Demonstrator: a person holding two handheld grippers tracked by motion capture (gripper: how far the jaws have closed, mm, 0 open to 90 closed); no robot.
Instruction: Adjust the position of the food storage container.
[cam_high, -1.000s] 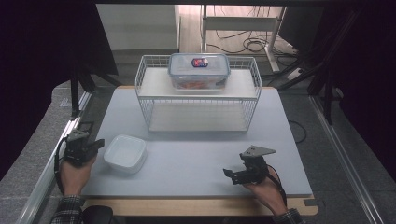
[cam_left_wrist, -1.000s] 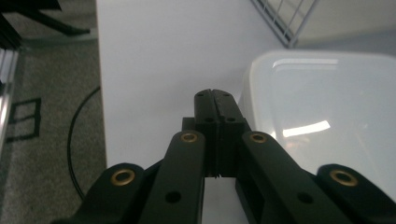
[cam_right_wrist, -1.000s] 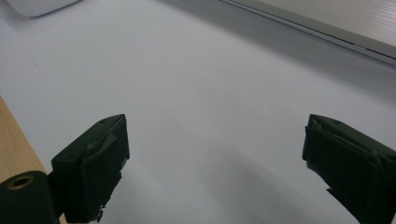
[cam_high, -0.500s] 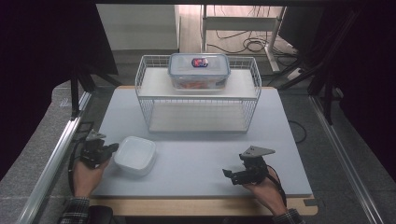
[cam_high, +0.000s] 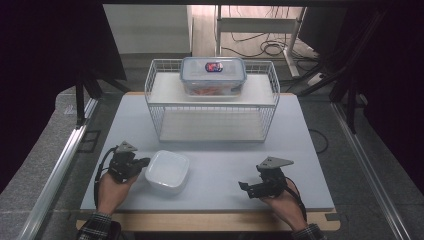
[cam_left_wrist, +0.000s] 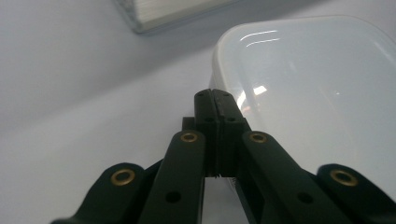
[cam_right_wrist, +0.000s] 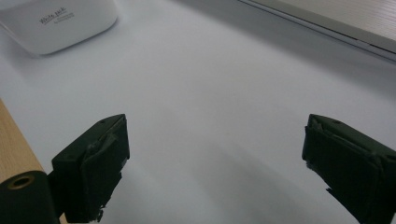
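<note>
On the left of the high view, the person's left hand (cam_high: 111, 189) holds the left gripper (cam_high: 141, 163) low on the grey table (cam_high: 300, 135). Its jaws are pressed together with nothing between them. In the left gripper view the tip of the left gripper (cam_left_wrist: 215, 95) sits right at the edge of the white plastic box (cam_left_wrist: 317, 98), but it is hard to tell if it touches. The white plastic box (cam_high: 167, 171) sits on the table at the front, just beside that gripper. It is square with round corners. It looks plain white on top, and what is inside it cannot be seen.

Behind it, at the back of the table, stands a white wire rack (cam_high: 152, 105) with two levels. On its top level sits a clear food box (cam_high: 213, 76) with a blue-rimmed lid. Something orange and red shows through its side, and a small dark sticker is on the lid. The lower level of the rack looks bare.

On the right, the right hand (cam_high: 285, 204) holds the right gripper (cam_high: 245, 189) near the front edge. In the right gripper view, the right gripper (cam_right_wrist: 215, 163) has its jaws wide apart over bare table, well away from the white plastic box (cam_right_wrist: 60, 21).
</note>
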